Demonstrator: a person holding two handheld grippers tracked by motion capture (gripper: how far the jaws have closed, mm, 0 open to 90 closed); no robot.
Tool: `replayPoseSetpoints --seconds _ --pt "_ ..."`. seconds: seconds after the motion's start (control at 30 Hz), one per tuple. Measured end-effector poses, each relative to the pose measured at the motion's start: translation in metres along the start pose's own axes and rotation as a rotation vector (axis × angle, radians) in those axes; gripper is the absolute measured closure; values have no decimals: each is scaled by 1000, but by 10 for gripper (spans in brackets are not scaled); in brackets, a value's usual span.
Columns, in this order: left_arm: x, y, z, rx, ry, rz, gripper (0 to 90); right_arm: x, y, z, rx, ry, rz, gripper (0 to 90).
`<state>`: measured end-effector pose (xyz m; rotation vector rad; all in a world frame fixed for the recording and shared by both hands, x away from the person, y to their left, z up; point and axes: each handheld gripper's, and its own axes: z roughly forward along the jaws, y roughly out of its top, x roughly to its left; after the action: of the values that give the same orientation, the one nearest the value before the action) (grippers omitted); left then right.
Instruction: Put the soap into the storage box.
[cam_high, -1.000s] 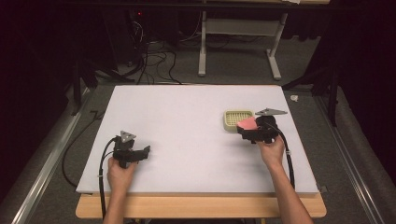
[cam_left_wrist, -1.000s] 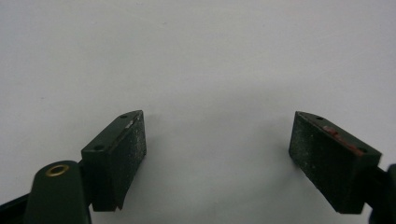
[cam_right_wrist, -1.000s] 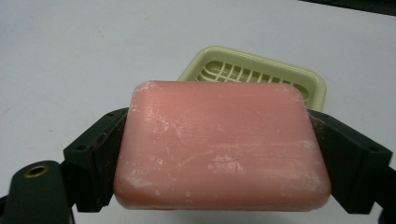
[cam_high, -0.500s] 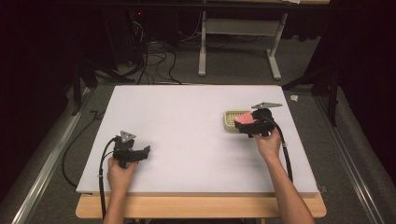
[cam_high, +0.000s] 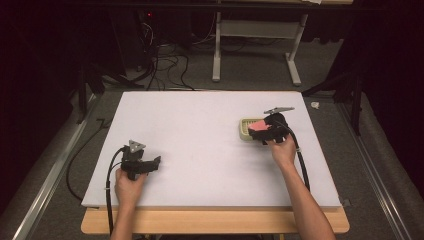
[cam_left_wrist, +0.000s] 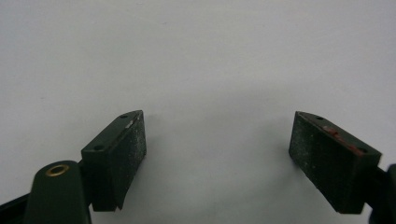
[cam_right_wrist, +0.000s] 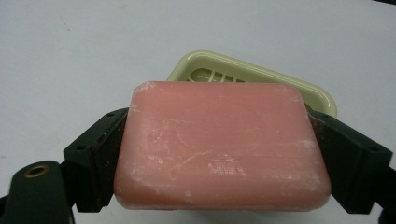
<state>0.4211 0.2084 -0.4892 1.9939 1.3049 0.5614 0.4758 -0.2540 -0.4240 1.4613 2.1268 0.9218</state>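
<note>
Resting at lower left of the high view, the left black two-jaw gripper (cam_high: 150, 165) sits on the white table board (cam_high: 200, 145), same spot as a second ago; no move there. In the left gripper view its jaws stand wide apart over bare white surface, nothing between them.

Moving right: the right black two-jaw gripper (cam_high: 256, 134) sits right of centre in the high view, clamped on the pink rectangular soap bar (cam_high: 257, 125). Over the last second it has shifted up and slightly left in the frame, so the bar now overlaps the pale green plastic soap dish (cam_high: 245, 128) instead of sitting just below and right of it. In the right gripper view the soap bar (cam_right_wrist: 219, 144) is pinched on both short ends, with the slotted dish (cam_right_wrist: 261, 79) showing behind its top edge, upper centre. Whether the bar touches the dish is unclear.

Judgement: carry phase nearly over; soap is about lined up with the dish, lowering and release likely next.
</note>
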Motion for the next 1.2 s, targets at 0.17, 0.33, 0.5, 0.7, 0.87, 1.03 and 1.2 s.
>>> replayPoseSetpoints --seconds 0.17,0.33,0.5,0.7,0.87,1.03,1.2 --pt "0 0 0 0 1 0 195 0 5 6 20 -18 1 137" --pt "0 0 0 0 0 0 194 -1 9 14 39 -24 18 137" --pt "0 0 0 0 0 0 194 -2 10 22 58 -32 37 137" --pt "0 0 0 -1 1 1 195 -2 10 31 76 -48 49 137" --pt "0 0 0 -1 1 1 195 -5 11 34 79 -55 73 137" --pt "0 0 0 0 2 1 195 -6 11 36 91 -60 82 136" --pt "0 0 0 1 2 1 195 -6 10 39 105 -62 95 135"
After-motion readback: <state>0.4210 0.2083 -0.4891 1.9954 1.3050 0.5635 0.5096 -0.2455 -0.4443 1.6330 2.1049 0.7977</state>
